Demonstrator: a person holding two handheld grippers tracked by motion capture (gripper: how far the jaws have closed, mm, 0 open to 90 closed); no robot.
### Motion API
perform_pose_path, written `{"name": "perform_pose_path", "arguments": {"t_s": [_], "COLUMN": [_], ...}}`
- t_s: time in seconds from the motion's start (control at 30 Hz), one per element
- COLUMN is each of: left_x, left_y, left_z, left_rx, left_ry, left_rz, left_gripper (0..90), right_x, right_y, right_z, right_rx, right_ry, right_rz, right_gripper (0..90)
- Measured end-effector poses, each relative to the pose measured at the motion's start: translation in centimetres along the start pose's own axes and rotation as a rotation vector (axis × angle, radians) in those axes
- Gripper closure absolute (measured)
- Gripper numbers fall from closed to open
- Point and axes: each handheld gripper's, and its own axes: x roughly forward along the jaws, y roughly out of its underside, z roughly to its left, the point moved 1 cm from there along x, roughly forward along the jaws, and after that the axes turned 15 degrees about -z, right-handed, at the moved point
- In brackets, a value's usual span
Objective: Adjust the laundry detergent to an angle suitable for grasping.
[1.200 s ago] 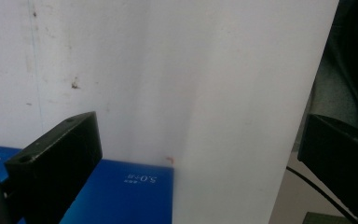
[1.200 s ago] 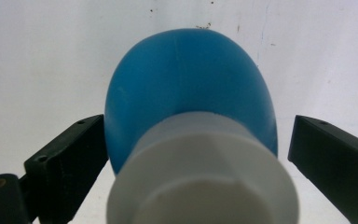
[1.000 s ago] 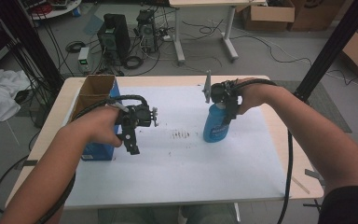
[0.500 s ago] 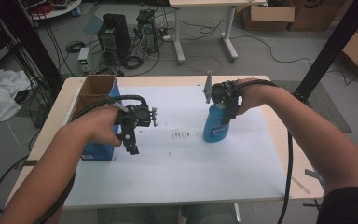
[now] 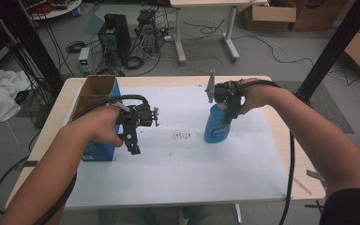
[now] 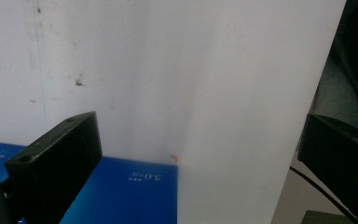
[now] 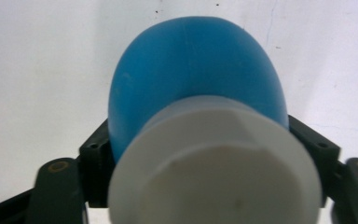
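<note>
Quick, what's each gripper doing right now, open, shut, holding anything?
Left gripper: open, nothing between its jaws, beside the blue cardboard box.
Right gripper: shut on the blue plastic bottle with a white cap, at its neck.

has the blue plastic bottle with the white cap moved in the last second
No. The blue plastic bottle stands at the same spot right of the dark smudge on the white sheet, with the right gripper at its neck.

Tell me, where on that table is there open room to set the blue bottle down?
The near half of the white mat, in front of both grippers, is bare. So is the far strip between the open blue box and the blue bottle. The middle carries dark specks. It is crowded on the left, where the left gripper hangs beside the box.
</note>
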Motion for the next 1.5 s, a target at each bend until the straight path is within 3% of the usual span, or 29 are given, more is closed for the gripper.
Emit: {"name": "perform_pose_path", "arguments": {"t_s": [0.47,1.1,1.5], "left_x": [0.19,0.53,0.26], "left_y": [-0.13,0.06,0.40], "left_z": [-0.02,0.15,-0.01], "left_rx": [0.004,0.004,-0.001], "left_ry": [0.001,0.003,-0.002], "left_rz": [-0.003,-0.006,-0.008], "left_gripper": [0.1,0.1,0.1], "right_x": [-0.10,-0.10,-0.94], "right_y": [-0.04,-0.16,-0.81], "right_z": [0.12,0.11,0.48], "right_rx": [-0.009,-0.016,0.004], "right_ry": [-0.015,-0.014,0.016], "right_rz": [0.001,-0.003,-0.029], "right_gripper": [34.7,37.4,37.8]}}
